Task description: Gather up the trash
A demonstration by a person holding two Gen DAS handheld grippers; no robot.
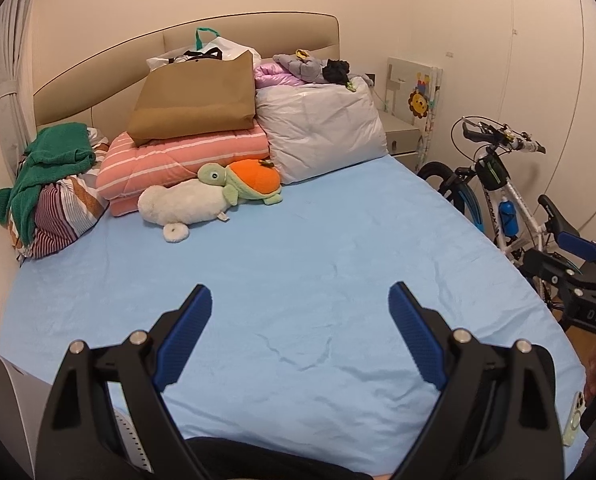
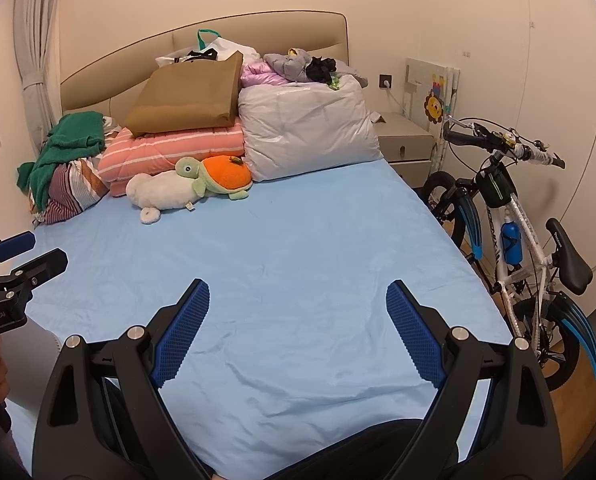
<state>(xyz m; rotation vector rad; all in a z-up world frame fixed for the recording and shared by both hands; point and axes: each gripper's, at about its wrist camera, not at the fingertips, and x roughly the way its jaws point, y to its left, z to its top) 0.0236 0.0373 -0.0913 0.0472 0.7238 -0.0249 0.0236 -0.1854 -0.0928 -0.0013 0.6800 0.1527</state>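
Both grippers, the left gripper [image 1: 300, 300] and the right gripper [image 2: 298, 296], hover with jaws spread wide and empty over the near end of the blue bed sheet [image 1: 298, 248]. No clear piece of trash shows on the sheet. A brown paper bag [image 1: 196, 96] rests far left on a striped quilt [image 1: 178, 160], beside a plush turtle [image 1: 242, 182]. Whether collecting is ahead or done, I cannot tell; it is wise to scan slowly.

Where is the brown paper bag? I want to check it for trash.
In both views the brown paper bag leans against the headboard at the bed's far end, atop the pink striped quilt, left of the grey pillow.
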